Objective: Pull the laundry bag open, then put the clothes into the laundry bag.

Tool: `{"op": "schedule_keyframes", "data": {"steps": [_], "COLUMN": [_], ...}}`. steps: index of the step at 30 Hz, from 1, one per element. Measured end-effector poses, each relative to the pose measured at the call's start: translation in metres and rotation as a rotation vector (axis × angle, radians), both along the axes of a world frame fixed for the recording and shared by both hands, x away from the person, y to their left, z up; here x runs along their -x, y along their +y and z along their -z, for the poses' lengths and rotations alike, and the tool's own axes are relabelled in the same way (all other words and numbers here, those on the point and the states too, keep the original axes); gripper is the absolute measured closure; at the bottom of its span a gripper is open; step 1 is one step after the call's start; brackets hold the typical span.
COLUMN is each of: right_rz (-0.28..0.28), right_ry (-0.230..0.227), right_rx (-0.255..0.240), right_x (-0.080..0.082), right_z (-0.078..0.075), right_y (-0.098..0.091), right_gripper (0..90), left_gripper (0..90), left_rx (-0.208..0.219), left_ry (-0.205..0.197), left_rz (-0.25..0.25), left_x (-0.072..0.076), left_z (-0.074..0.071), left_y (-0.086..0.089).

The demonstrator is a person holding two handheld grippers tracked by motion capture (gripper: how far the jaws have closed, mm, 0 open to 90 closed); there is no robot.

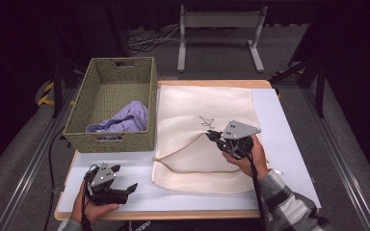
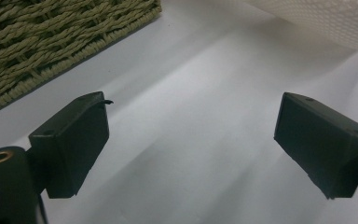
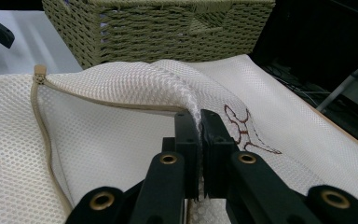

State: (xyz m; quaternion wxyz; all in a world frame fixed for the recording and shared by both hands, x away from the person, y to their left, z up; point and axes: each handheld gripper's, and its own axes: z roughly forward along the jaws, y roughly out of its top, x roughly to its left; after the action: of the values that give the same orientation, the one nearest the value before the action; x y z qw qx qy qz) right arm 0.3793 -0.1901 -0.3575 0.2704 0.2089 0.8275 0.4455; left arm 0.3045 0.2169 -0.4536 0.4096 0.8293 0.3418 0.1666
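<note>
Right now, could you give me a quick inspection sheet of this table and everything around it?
Surface: white table, wooden edge.
Job's things: cream mesh bag lying flat, zip open; purple cloth in the basket.
Clutter: nothing seen.
Grippers: right gripper shut on a pinched fold of bag, lifting it; left gripper open, nothing between its fingers, over bare table.
Cables: loose cables on the floor beyond the table.
Surroundings: metal stand, dark curtain, grey floor.
</note>
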Motion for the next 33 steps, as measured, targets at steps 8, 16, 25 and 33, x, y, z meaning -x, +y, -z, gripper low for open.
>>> {"op": "schedule_keyframes", "data": {"steps": [8, 16, 25, 33], "right_rz": [0.002, 0.000, -0.004, -0.005], "right_ry": [0.001, 0.009, 0.011, 0.018], "right_rx": [-0.003, -0.009, -0.006, -0.010], "right_x": [0.000, 0.001, 0.000, 0.001], "right_z": [0.000, 0.000, 0.002, 0.002], "right_y": [-0.001, -0.001, -0.001, -0.001], "right_gripper": [86.8, 86.8, 86.8, 86.8], "left_gripper": [10.8, 10.8, 9.1, 6.5], "left_rx": [0.006, 0.007, 0.013, 0.049], "left_ry": [0.008, -0.001, -0.062, -0.158], "left_rz": [-0.003, -0.010, -0.019, -0.046], "left_x": [0.000, 0.000, -0.004, -0.023], "left_z": [0.001, -0.001, -0.018, -0.063], "left_y": [-0.001, 0.000, 0.005, 0.013]}}
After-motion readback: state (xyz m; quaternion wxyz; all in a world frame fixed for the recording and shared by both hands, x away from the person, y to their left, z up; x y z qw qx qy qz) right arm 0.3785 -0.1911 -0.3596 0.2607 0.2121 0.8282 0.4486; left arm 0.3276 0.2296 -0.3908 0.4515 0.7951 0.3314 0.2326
